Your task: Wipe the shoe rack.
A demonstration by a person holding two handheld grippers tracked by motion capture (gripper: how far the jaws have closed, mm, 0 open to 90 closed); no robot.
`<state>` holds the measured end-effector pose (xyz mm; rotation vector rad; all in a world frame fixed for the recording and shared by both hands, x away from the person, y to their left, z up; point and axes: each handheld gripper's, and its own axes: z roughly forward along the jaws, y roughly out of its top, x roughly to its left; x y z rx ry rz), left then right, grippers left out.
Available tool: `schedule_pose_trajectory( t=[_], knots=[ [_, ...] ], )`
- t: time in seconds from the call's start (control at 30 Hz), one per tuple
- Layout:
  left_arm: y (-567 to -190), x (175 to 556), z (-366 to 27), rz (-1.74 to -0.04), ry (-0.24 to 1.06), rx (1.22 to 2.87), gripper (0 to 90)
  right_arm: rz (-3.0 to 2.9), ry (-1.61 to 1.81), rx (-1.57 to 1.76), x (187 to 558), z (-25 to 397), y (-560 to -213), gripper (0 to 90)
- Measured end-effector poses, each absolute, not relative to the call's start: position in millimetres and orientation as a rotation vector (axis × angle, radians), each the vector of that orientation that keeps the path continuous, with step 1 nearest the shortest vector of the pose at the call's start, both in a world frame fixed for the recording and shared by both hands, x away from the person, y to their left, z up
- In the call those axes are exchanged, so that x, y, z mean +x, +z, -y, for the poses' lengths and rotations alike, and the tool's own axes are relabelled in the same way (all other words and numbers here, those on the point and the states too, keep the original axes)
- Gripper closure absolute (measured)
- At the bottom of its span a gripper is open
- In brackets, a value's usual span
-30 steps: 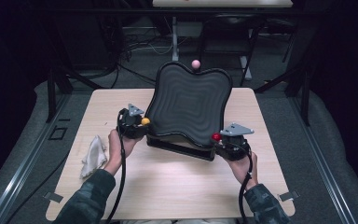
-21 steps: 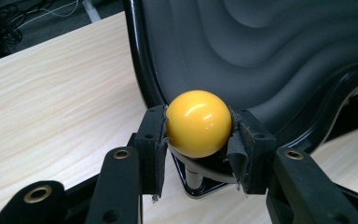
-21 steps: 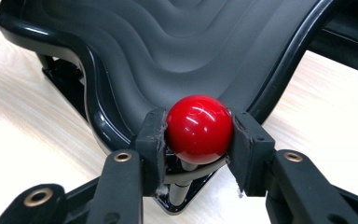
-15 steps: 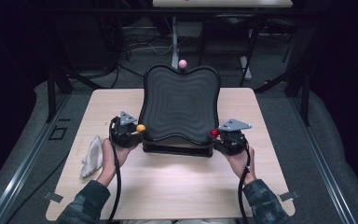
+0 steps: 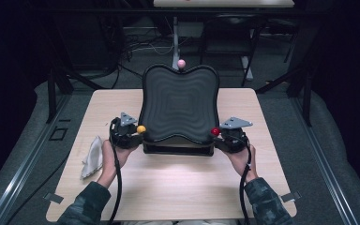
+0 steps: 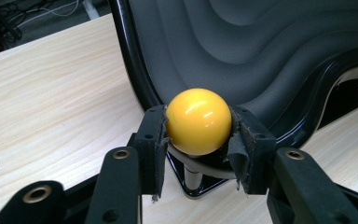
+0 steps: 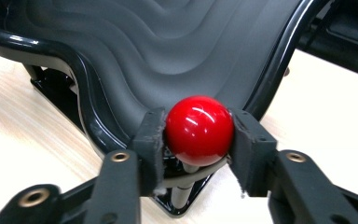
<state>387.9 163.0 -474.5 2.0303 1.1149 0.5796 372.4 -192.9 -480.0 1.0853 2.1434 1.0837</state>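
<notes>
Gripping one knob each, the left gripper (image 6: 198,140) has its pads closed on the yellow ball (image 6: 198,121) and the right gripper (image 7: 198,140) on the red ball (image 7: 199,130). These knobs stick out at the near left and near right corners of the black wavy tray (image 5: 179,101), which sits mid-table, its far edge with the pink ball (image 5: 181,63) raised. Holding both handles probably lets the person tilt the tray evenly. A white cloth (image 5: 93,154) lies at the left.

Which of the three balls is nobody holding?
The pink ball at the tray's far edge. The yellow ball and red ball are each clamped in a hand-held gripper.
</notes>
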Motion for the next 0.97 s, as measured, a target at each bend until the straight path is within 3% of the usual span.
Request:
schedule_pose_trajectory(
  t=[0.27,0.5,0.97],
  knots=[
    [-470,373,-186,-1.142,0.546,2.023,26.6,-2.141,1.049,1.173,358,210,-473,21.1],
    [-482,351,-199,-1.180,0.482,2.056,12.9,-2.148,1.002,1.237,341,227,-474,3.7],
    [-505,334,-205,-1.224,0.441,2.107,1.6,-2.195,0.928,1.271,324,250,-495,0.0]
  ],
)
